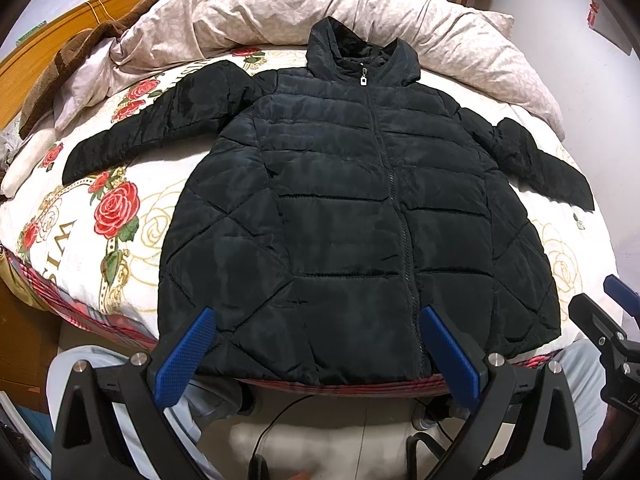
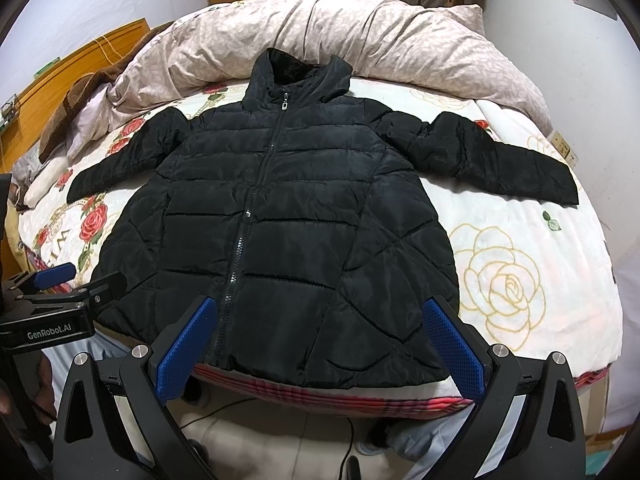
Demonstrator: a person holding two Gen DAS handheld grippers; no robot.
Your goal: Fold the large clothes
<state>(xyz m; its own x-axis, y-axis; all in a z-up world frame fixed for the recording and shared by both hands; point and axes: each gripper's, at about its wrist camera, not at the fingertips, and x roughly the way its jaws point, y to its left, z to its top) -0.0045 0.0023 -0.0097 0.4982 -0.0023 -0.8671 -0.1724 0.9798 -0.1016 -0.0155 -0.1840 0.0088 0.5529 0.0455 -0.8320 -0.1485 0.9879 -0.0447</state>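
Note:
A black quilted hooded jacket [image 1: 340, 208] [image 2: 288, 216] lies flat and zipped on the bed, front up, hood toward the far side, both sleeves spread outward. Its hem hangs slightly over the near bed edge. My left gripper [image 1: 320, 320] hovers open above the hem, just left of the zipper, with nothing between its blue pads [image 1: 188, 356]. My right gripper [image 2: 320, 312] is open over the hem to the right of the zipper, holding nothing. Each gripper also shows at the edge of the other's view, the right gripper [image 1: 616, 312] and the left gripper [image 2: 72, 284].
The bed carries a white rose-print blanket [image 2: 520, 264] over a red plaid sheet [image 2: 340, 394]. A bunched pale duvet [image 2: 320, 36] lies behind the hood. A brown blanket [image 1: 60, 68] and wooden headboard [image 1: 60, 28] stand left. A person's legs [image 1: 88, 368] and a cable [image 1: 276, 424] are below.

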